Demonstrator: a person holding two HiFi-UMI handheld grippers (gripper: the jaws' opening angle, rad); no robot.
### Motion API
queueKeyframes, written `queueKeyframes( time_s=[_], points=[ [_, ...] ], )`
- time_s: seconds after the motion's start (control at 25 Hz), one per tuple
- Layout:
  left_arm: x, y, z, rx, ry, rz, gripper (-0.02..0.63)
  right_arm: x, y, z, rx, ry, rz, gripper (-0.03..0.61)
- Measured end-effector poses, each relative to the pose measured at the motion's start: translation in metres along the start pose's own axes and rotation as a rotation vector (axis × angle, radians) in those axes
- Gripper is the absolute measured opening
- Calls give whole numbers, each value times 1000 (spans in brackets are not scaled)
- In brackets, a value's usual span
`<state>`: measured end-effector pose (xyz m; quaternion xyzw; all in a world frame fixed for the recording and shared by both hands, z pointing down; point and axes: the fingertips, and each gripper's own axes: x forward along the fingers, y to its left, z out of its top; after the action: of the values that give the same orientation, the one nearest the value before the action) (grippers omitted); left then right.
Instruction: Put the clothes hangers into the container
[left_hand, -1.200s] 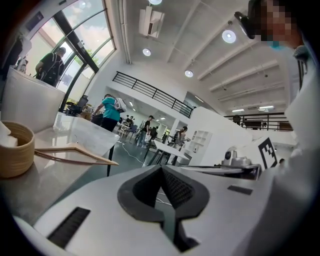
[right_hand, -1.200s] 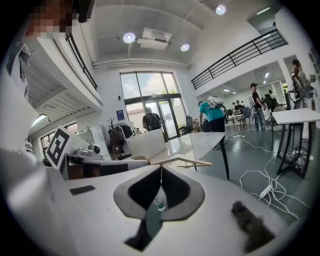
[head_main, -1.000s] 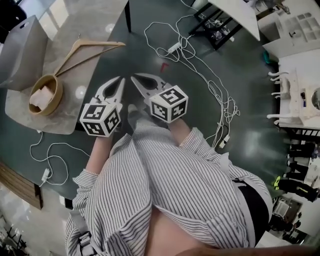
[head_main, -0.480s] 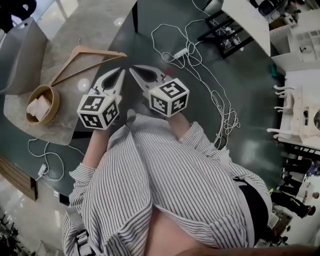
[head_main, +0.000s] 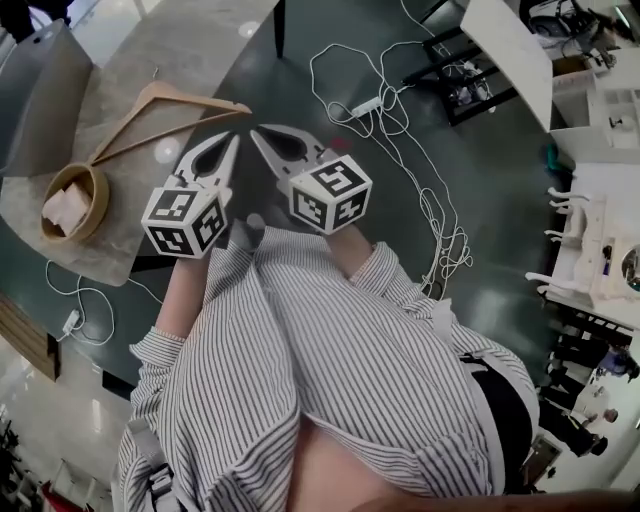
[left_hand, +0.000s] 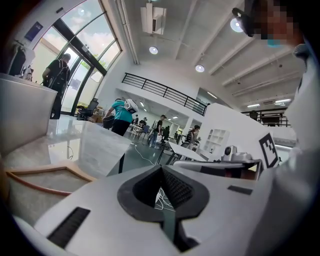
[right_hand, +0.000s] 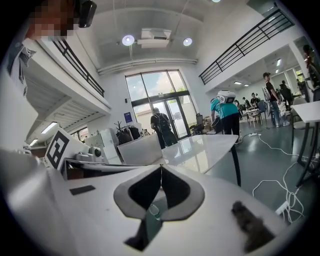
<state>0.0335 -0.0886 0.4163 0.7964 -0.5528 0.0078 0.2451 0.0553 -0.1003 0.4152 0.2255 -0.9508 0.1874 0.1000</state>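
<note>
Left gripper (head_main: 232, 142) and right gripper (head_main: 257, 133) held their fingers (left_hand: 100, 200) pressed together, empty, near the hanger (head_main: 200, 100) on the desk (head_main: 120, 200).

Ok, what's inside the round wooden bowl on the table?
A pale blocky item sits in the wooden bowl; what it is I can't tell. It covers most of the bowl's bottom.

**Colours and patterns.** The left hand-held gripper (head_main: 232, 141) and right hand-held gripper (head_main: 256, 131) were white with dark grey jaw pads, and each carried black-and-white square markers. The hanger (head_main: 200, 98), near the desk's right edge, was pale tan wood. The desk (head_main: 190, 40) was light grey and faintly marbled. The container (head_main: 35, 90) was plain grey and the bowl (head_main: 98, 186) tan. The shirt (head_main: 350, 350) was white with fine dark stripes. The floor (head_main: 500, 200) was dark grey-green and the cables (head_main: 380, 100) white.
</note>
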Motion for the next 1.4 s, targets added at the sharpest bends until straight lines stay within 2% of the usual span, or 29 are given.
queueKeyframes(
  time_s=[0.44, 1.0, 1.16, 1.4],
  points=[
    [14, 22, -3, -15, 35, 19, 11, 16, -17, -4, 36, 26, -15, 15],
    [46, 70, 31, -24, 83, -56, 11, 76, -33, 21, 47, 60, -49, 15],
    [54, 80, 41, -3, 88, -76, 11, 91, -40, 28, 54, 56, -62, 15],
    [68, 97, 35, 37, 144, -99, 11, 108, -49, 30, 60, 62, -80, 15]
  ],
)
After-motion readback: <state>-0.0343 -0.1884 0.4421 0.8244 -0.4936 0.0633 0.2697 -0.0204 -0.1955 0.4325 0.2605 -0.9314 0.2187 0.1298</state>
